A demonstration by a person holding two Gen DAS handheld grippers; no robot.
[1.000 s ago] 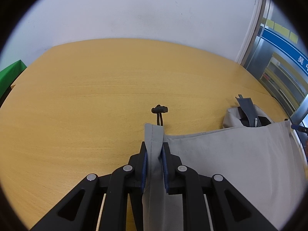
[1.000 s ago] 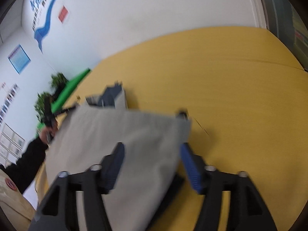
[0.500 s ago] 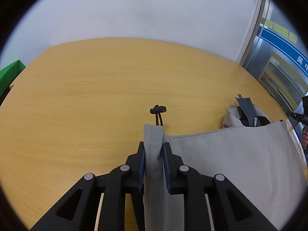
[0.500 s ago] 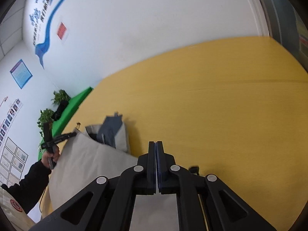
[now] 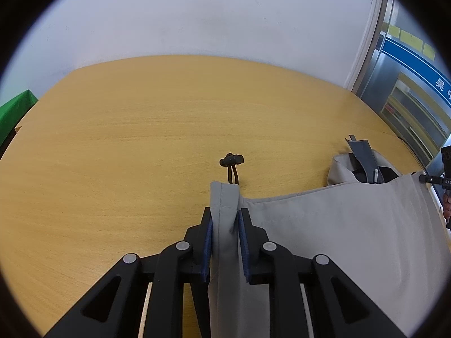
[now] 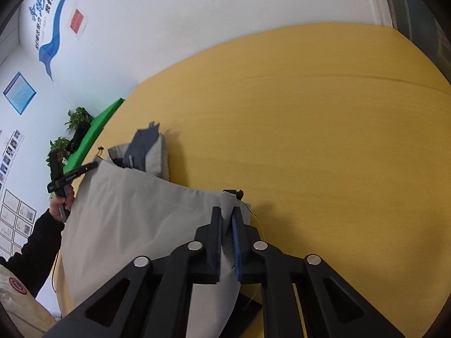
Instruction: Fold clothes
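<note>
Your wooden table [image 5: 141, 146] fills the middle of both views. The grey garment [image 5: 352, 233] spreads across the lower right of the left view and the lower left of the right view [image 6: 135, 211], its far edge lying on the table. A folded grey and dark bundle [image 6: 149, 152] sits behind it at centre left of the right view. Your left tongs [image 5: 224, 217] are clamped on one garment corner at lower centre; your right tongs [image 6: 226, 217] pinch the other corner. A black cord toggle [image 5: 231, 160] rests on the table just beyond the left corner.
</note>
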